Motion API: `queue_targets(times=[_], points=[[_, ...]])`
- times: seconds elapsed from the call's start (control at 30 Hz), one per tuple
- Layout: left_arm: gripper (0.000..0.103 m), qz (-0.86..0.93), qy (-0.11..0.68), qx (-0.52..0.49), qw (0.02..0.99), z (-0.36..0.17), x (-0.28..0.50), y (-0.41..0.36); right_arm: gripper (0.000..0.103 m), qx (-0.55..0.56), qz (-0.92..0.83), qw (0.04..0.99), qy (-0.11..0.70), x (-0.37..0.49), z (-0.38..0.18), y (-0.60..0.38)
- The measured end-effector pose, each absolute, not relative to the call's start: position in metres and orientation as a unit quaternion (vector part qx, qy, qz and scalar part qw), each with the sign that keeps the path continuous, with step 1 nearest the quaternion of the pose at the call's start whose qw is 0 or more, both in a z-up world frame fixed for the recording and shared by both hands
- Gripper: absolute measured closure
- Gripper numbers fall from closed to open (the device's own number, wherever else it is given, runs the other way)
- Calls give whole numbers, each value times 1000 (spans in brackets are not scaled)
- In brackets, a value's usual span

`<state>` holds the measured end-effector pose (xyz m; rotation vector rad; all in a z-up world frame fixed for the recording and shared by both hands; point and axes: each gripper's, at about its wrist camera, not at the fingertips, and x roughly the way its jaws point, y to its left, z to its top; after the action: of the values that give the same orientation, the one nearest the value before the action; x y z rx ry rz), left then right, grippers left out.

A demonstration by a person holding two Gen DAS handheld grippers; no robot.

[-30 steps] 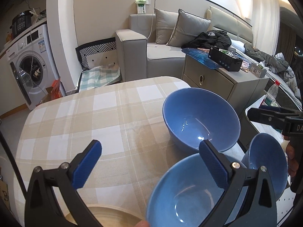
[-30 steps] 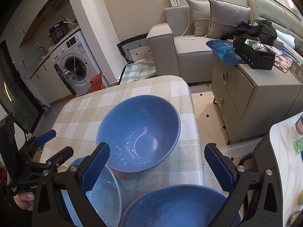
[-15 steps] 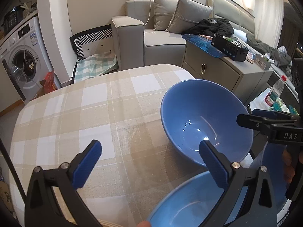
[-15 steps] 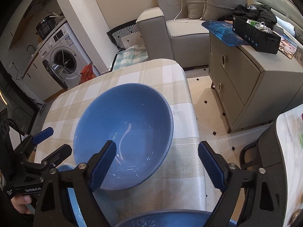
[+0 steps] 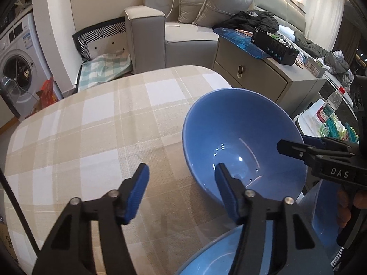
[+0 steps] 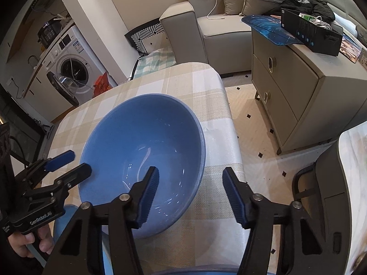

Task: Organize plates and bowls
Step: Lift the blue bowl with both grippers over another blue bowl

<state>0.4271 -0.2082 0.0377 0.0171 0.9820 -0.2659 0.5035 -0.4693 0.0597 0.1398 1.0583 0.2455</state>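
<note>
Both grippers, left (image 5: 181, 189) and right (image 6: 190, 192), are flanking the bowl (image 6: 142, 158), fingers spread; advise squaring each over the rim before pinching.

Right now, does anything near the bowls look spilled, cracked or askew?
Nothing stands out. The big blue bowl sits upright and dry-looking on the checked tablecloth, though close to its right edge; no cracks or spills visible.

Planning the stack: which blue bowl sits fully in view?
The far bowl, whole on the checked cloth; the two nearer ones are cut off.
</note>
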Motion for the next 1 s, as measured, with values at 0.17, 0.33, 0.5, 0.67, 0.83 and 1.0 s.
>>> queue_targets(times=[0.17, 0.33, 0.5, 0.67, 0.83, 1.0], points=[[67, -138, 481, -3, 866, 33, 432, -211, 63, 59, 121, 851, 508, 504, 56, -463], [84, -152, 484, 4, 862, 33, 432, -219, 72, 55, 126, 847, 513, 503, 53, -457], [86, -155, 485, 6, 861, 33, 431, -221, 78, 43, 116, 850, 513, 501, 52, -454], [87, -151, 477, 16, 866, 36, 428, -224, 80, 40, 110, 850, 514, 500, 51, -454], [87, -150, 472, 21, 868, 40, 426, -228, 80, 39, 104, 851, 513, 498, 53, -456], [87, -153, 467, 21, 871, 45, 425, -232, 80, 42, 98, 853, 511, 497, 61, -460]])
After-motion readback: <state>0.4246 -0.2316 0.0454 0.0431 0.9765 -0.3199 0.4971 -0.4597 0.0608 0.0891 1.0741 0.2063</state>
